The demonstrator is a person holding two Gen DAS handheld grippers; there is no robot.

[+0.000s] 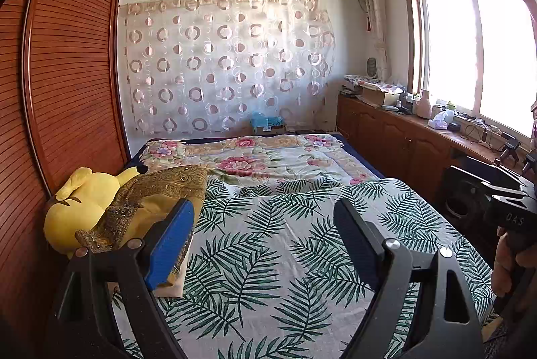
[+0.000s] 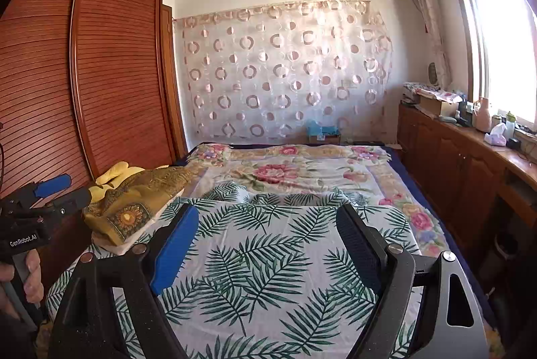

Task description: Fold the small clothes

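A folded gold-brown patterned cloth (image 1: 157, 194) lies on a pale folded stack at the left edge of the bed; it also shows in the right wrist view (image 2: 134, 208). My left gripper (image 1: 265, 214) is open and empty, raised over the palm-leaf sheet (image 1: 275, 251), with its blue finger just right of the cloth. My right gripper (image 2: 268, 221) is open and empty above the same sheet (image 2: 268, 258). The left gripper also shows at the left in the right wrist view (image 2: 63, 191). The right gripper's body shows at the right edge in the left wrist view (image 1: 513, 208).
A yellow plush toy (image 1: 80, 208) lies beside the cloth against the brown slatted wardrobe (image 1: 67, 73). A floral quilt (image 1: 268, 161) covers the far half of the bed. A wooden cabinet (image 2: 470, 164) with clutter runs under the window at right.
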